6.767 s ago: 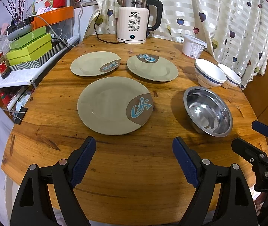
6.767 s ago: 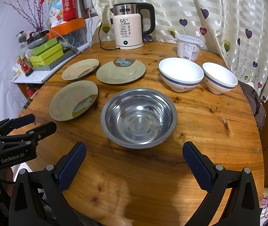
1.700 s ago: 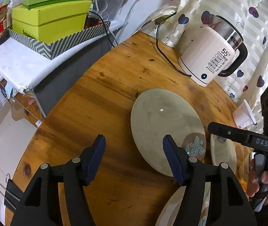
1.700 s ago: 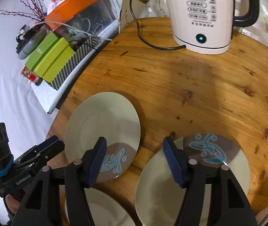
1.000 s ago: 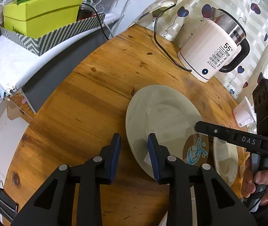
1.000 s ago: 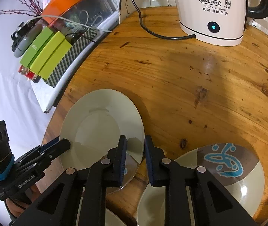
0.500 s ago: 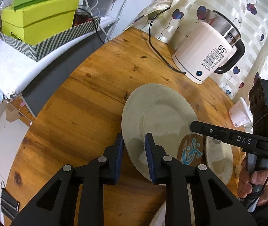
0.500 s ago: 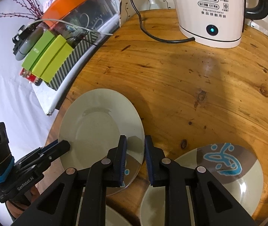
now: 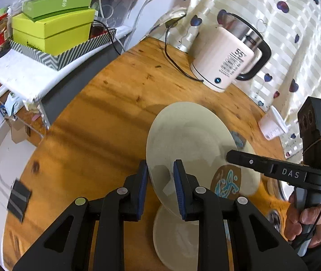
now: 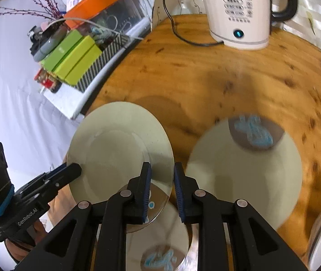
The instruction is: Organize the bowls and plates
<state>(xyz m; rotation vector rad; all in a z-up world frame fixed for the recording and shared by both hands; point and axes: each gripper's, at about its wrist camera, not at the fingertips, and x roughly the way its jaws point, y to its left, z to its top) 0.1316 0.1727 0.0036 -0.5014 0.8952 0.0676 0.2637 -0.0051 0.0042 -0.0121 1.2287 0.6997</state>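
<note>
Gripped at opposite rims by the left tongs (image 9: 160, 180) and right tongs (image 10: 161, 183), a small plate (image 9: 189, 140) is held above a second plate (image 9: 176, 232); uneven lifting could tip it loose.

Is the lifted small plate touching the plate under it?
Apart. In the left wrist view the small plate, pinched at opposite rims by the left gripper and right gripper, hangs tilted above the lower plate.

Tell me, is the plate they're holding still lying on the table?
No, lifted. The small plate hangs above another plate, its rim pinched by both hand-held grippers.
</note>
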